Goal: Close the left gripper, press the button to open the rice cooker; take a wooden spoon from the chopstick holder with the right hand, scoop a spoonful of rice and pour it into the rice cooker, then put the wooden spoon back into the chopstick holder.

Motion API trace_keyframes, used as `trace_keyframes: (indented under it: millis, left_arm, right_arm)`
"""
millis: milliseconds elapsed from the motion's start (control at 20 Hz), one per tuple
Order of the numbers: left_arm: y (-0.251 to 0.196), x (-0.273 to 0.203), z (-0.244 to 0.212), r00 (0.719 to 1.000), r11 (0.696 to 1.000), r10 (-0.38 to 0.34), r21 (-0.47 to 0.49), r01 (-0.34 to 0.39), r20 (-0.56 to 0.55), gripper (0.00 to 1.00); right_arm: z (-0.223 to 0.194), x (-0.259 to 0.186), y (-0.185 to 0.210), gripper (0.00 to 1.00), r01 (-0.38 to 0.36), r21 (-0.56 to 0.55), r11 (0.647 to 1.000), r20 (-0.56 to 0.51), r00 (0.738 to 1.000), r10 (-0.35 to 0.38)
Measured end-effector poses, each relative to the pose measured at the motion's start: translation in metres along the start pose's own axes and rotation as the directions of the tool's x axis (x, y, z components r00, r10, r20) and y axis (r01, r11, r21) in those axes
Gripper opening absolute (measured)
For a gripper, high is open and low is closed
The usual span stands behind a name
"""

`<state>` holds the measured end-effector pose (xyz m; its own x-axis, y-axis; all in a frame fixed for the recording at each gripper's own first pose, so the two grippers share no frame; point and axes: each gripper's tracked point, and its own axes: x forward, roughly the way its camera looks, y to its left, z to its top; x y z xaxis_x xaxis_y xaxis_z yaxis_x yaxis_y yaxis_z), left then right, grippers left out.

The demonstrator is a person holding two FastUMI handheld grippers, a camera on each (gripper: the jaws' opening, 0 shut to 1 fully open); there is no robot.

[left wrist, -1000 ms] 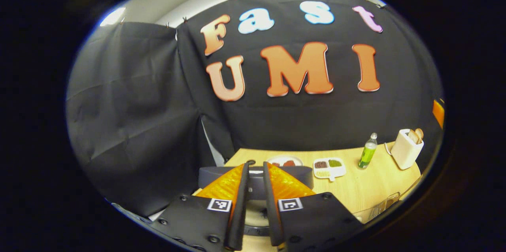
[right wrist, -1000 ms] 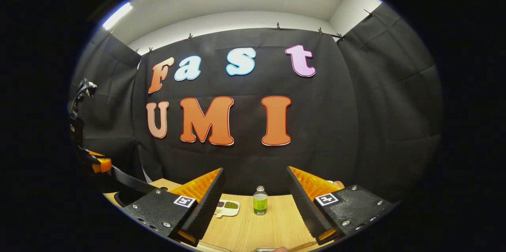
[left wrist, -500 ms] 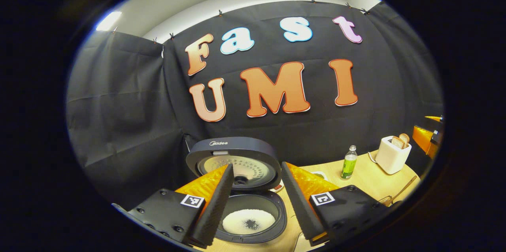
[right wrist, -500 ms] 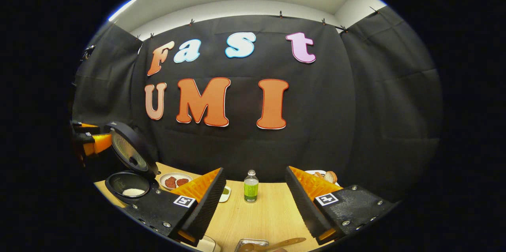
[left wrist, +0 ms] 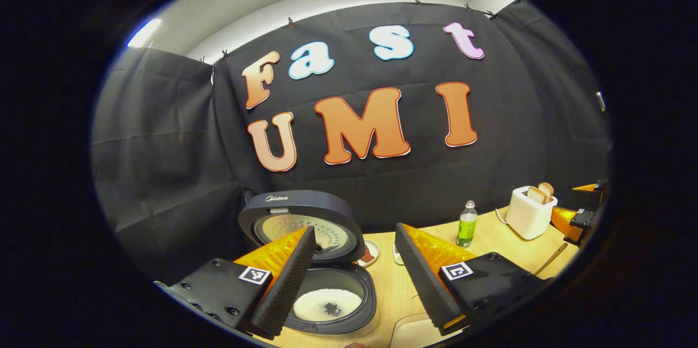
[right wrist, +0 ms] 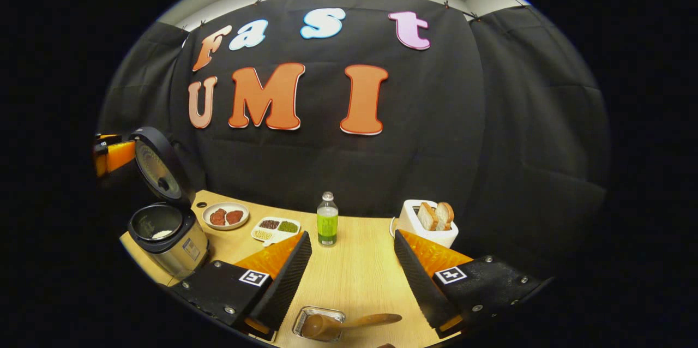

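Fingers of both the left gripper (left wrist: 354, 277) and right gripper (right wrist: 349, 277) stand apart, empty, because the dark round-lidded rice cooker (right wrist: 163, 231) is open, and the brown wooden spoon (right wrist: 349, 323) lies in its metal holder (right wrist: 319, 322) just below the right gripper, ready to grasp.

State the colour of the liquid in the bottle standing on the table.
Green, in the clear bottle; the right gripper view shows it best.

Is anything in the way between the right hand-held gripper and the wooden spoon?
Nothing visible. The right hand-held gripper is open, and the wooden spoon sits in the holder just below and ahead of its fingers, with bare table around.
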<state>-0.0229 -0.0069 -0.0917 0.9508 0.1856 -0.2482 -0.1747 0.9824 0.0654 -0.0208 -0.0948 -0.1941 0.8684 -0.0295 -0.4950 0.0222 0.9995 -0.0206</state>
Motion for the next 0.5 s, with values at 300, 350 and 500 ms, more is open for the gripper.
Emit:
trace_keyframes:
  millis: [300, 350, 500]
  left_arm:
    - [-0.006, -0.01, -0.009, 0.999, 0.999, 0.031, 0.014, -0.03, -0.025, 0.94]
    - [-0.008, -0.011, -0.009, 0.999, 0.999, 0.035, 0.015, -0.034, -0.029, 0.89]
    - [-0.014, -0.015, -0.01, 0.999, 0.999, 0.033, 0.015, -0.032, -0.036, 1.0]
  right_arm:
    - [-0.054, 0.007, -0.025, 0.94, 0.002, 0.053, 0.999, -0.125, 0.992, 0.005]
    - [-0.063, 0.008, -0.026, 0.94, 0.002, 0.068, 0.998, -0.145, 0.989, 0.008]
    - [-0.096, 0.01, -0.028, 0.95, 0.008, 0.145, 0.989, -0.222, 0.975, 0.024]
